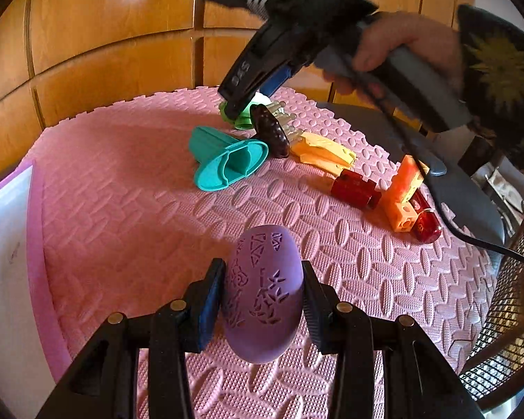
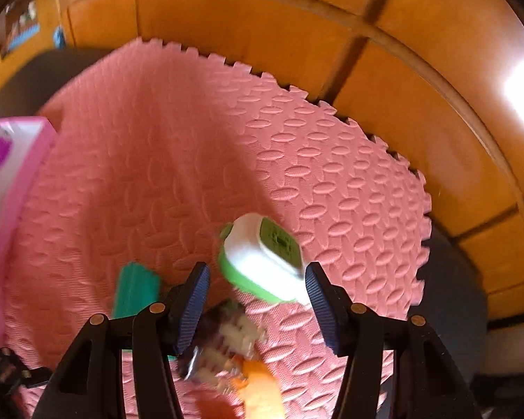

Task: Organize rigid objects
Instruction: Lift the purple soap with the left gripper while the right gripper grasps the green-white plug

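Observation:
A purple egg-shaped piece (image 1: 262, 296) with carved patterns sits upright between the pads of my left gripper (image 1: 263, 293), which is shut on it above the pink foam mat (image 1: 122, 209). At the mat's far side a person's hand holds my right gripper (image 1: 251, 101), tips down over a green and white object (image 1: 242, 120). In the right wrist view that object (image 2: 262, 258) lies on the mat between the spread fingers of the right gripper (image 2: 256, 272); the blue pads (image 2: 195, 300) stand clear of it.
A row of pieces runs across the mat: a teal funnel-like part (image 1: 227, 160), a dark brush (image 1: 270, 132), a yellow piece (image 1: 323, 153), a dark red block (image 1: 354, 188), an orange block (image 1: 403, 192), a red capsule (image 1: 426, 223). A white-and-pink box (image 1: 7, 262) stands left, a mesh basket (image 1: 506, 314) right.

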Available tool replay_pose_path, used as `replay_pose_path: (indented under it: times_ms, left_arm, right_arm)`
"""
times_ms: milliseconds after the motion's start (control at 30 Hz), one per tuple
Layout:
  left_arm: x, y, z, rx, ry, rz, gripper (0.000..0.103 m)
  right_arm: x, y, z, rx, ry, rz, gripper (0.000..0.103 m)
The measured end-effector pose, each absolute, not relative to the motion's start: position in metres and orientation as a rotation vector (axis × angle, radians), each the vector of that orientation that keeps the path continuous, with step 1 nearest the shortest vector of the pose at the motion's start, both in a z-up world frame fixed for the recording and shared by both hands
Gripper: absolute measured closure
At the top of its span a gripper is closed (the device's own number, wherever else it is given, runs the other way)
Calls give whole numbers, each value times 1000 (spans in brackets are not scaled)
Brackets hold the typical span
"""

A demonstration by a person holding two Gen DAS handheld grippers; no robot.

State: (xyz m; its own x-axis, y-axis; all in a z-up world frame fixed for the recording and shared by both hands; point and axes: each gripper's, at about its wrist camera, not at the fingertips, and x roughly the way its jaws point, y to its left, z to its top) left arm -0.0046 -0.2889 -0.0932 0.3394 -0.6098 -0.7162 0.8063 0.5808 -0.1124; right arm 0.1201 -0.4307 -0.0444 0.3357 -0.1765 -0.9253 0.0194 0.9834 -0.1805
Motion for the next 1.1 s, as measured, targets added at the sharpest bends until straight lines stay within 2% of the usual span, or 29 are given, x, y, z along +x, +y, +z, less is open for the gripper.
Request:
replay_pose_path:
  times_ms: [100,267,500,667,1100]
  left_arm:
    - [-4,-287,-93,274,797,-941,61]
    - [-4,-290,-94,276,794,-940,61]
    - [-7,-290,-95,296,782,-927,61]
    - [-7,-288,-95,296,782,-920,61]
    - [-11,-259,-59,242,785,-853,61]
  right_arm:
    - [129,-430,-58,-212,1259,-154,46]
    - [128,-431,-49,-189,1191,-198,50]
    - [91,-436,22,-128,948,-287,50]
    - [44,-431,55,30,887,-232,50]
    - [-21,-411,-17,380,965,-82,50]
